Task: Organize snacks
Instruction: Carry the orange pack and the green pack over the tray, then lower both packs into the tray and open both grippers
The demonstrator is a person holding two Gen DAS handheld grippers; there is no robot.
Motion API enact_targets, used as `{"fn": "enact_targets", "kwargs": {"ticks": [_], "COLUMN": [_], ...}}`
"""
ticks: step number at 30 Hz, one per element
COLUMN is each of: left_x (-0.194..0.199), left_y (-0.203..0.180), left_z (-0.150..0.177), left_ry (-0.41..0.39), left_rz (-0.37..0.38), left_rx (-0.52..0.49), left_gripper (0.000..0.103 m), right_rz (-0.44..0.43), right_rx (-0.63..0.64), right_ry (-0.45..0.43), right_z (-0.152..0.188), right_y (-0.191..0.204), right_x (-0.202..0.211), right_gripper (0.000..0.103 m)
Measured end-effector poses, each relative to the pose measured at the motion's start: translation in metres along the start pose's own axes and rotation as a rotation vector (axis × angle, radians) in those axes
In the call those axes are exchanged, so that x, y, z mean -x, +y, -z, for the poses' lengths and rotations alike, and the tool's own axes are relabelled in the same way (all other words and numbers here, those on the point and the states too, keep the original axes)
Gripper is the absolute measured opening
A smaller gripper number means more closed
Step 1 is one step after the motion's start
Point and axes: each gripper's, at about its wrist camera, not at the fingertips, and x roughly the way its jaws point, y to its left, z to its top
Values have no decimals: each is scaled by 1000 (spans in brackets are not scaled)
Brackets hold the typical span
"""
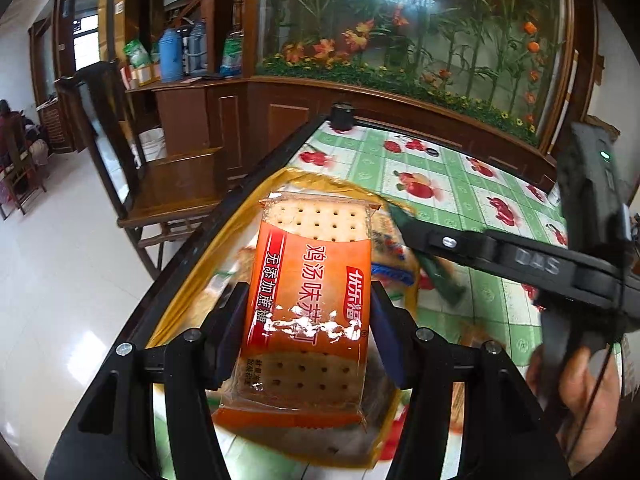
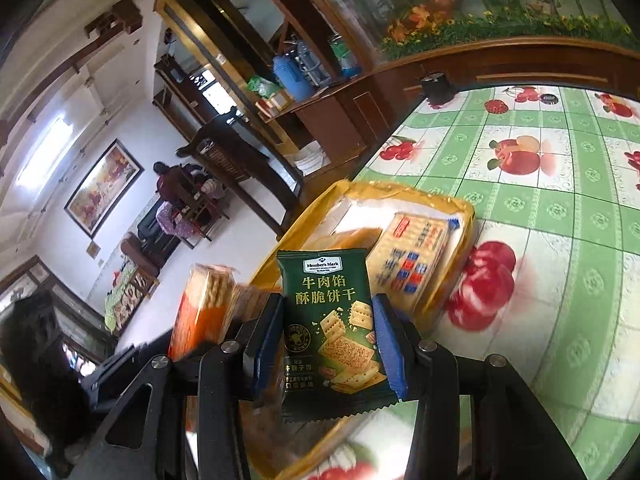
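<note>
Orange cracker packet (image 1: 308,304), clear-windowed ends

Glossy white floor (image 1: 60,280), wooden cabinets (image 1: 224,120), possibly painted wall (image 1: 420,28).

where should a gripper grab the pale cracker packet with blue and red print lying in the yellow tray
Grip the pale cracker packet across its two long edges, coming from above: it lies flat in the yellow tray, with its top face exposed.

Packets crowd the yellow tray (image 2: 466,210); tablecloth (image 2: 560,184) beyond lies open.
</note>
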Motion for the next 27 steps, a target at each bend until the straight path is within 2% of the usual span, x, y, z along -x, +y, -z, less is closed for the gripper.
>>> {"fn": "enact_targets", "kwargs": {"ticks": [8,27], "left_x": [-28,-51], "left_y": [-11,-11], "left_z": [-18,-28], "left_ry": [35,58], "left_rz": [-7,-48], "left_rx": [-25,-46], "left_gripper": [57,57], "right_rz": [-3,22], "right_rx": [-73,-68], "right_ry": [17,43], "right_z": [-27,-48], "right_y": [-25,-38], "right_x": [-34,-68], "right_gripper": [46,46]}}
